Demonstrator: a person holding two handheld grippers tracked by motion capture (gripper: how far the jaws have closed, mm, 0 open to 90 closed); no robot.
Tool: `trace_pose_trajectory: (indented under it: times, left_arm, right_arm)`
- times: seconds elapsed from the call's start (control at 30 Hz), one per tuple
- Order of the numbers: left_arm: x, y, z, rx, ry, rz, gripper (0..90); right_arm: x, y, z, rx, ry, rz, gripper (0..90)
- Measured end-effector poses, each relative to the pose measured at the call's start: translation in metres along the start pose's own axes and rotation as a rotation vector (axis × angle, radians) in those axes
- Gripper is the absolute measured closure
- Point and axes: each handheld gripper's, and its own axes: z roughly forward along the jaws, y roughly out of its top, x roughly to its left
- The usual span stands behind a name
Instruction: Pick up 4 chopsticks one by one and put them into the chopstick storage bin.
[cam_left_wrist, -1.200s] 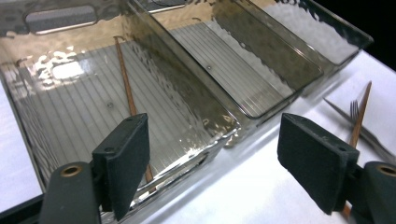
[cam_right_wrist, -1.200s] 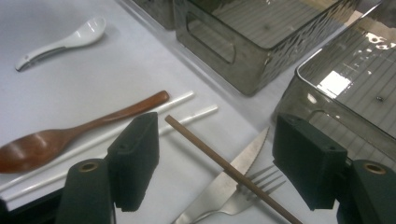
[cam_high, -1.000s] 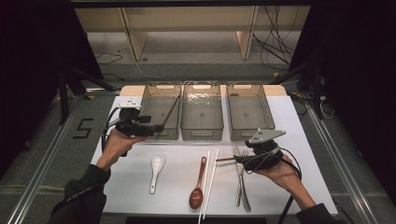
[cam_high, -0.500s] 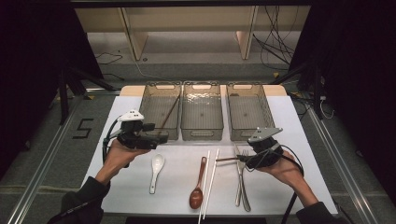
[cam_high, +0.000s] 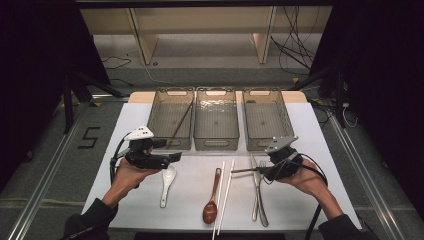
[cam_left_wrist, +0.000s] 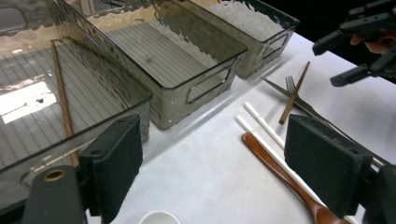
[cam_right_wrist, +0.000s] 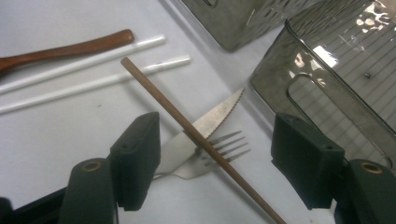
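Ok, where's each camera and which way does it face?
High view: above the person's side, facing forward and down on the table; forearms, left gripper and right gripper enter below.
Left gripper view: on the left gripper, facing the bins past its open jaws.
Right gripper view: on the right gripper, facing down at the brown chopstick between its jaws.
Shared: both gripper views show white chopsticks.

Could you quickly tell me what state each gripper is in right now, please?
Left gripper: open, holding nothing, near the left bin.
Right gripper: open, jaws apart around the brown chopstick, not clamped on it.
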Motion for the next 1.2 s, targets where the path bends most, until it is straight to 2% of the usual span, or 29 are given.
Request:
trace_pose_trajectory:
  times: [0.17, 0.23, 0.43, 0.53, 0.83, 0.97, 1.2]
  left_arm:
    - [-0.005, -0.005, -0.004, 0.003, 0.0, 0.004, 18.2]
    - [-0.006, -0.007, -0.006, 0.003, -0.004, -0.001, 18.3]
    - [-0.013, -0.012, -0.009, 0.013, -0.004, 0.021, 18.2]
    - [-0.015, -0.014, -0.01, 0.01, -0.003, 0.023, 18.3]
    - [-0.018, -0.019, -0.013, 0.009, -0.006, 0.018, 18.3]
    - [-0.019, -0.022, -0.014, 0.014, -0.01, 0.012, 18.2]
    - [-0.019, -0.022, -0.012, 0.02, -0.009, 0.025, 18.4]
  right_arm:
    - [-0.006, 0.0, 0.003, 0.04, 0.013, -0.029, 36.9]
    - [-0.009, 0.0, 0.006, 0.068, 0.018, -0.043, 38.1]
    - [-0.014, 0.001, 0.015, 0.156, 0.027, -0.11, 42.0]
    - [-0.018, -0.002, 0.018, 0.204, 0.018, -0.126, 43.6]
    - [-0.031, -0.01, 0.029, 0.291, 0.027, -0.131, 47.9]
    - [-0.033, -0.014, 0.031, 0.316, 0.032, -0.144, 51.0]
    - [-0.038, -0.019, 0.036, 0.346, 0.035, -0.155, 57.1]
